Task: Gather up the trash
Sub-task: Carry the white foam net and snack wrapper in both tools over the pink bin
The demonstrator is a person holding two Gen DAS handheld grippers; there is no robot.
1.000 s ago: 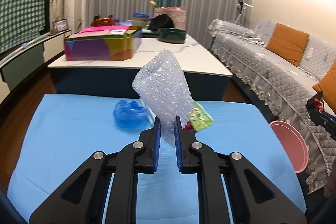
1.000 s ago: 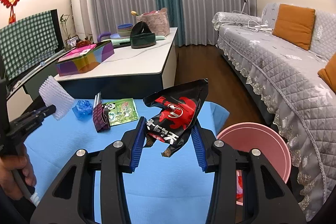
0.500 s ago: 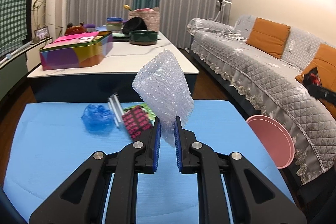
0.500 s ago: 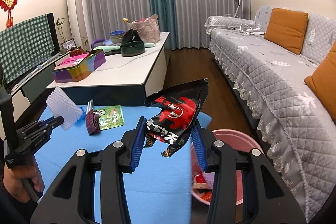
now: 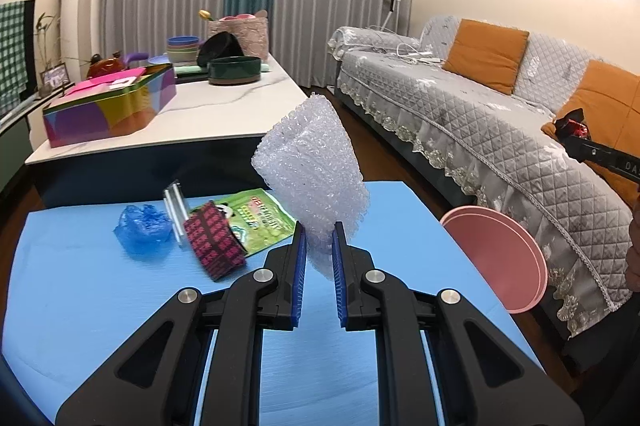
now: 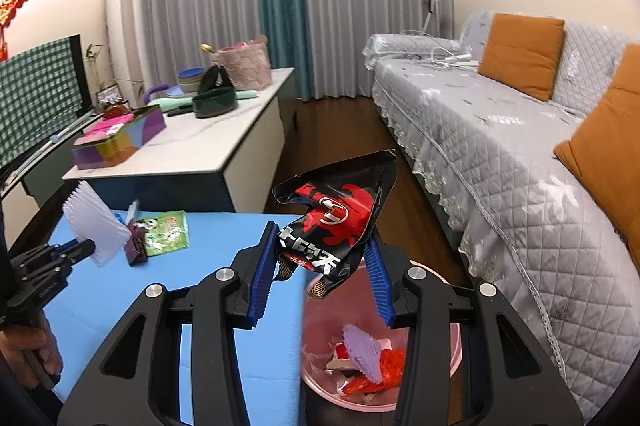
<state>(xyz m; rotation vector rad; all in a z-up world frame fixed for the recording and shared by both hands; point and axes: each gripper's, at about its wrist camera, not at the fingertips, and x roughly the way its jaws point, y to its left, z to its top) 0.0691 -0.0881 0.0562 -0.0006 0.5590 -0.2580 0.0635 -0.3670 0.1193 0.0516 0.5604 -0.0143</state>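
My left gripper [image 5: 319, 240] is shut on a piece of clear bubble wrap [image 5: 310, 170] and holds it above the blue table [image 5: 80, 290]. It also shows in the right wrist view [image 6: 74, 252]. My right gripper [image 6: 320, 262] is shut on a black and red snack bag [image 6: 334, 218] and holds it over the pink bin [image 6: 454, 342], which holds several scraps. On the table lie a blue crumpled wrapper [image 5: 142, 226], a green packet [image 5: 260, 218] and a dark red patterned packet [image 5: 214, 242].
The pink bin [image 5: 500, 258] stands on the floor at the table's right edge. A grey sofa [image 6: 520, 162] with orange cushions runs along the right. A white counter [image 5: 192, 114] with a colourful box and bowls stands behind the table.
My right gripper has moved right with the snack bag, from over the table to above the pink bin. My left gripper has swung right with the bubble wrap.
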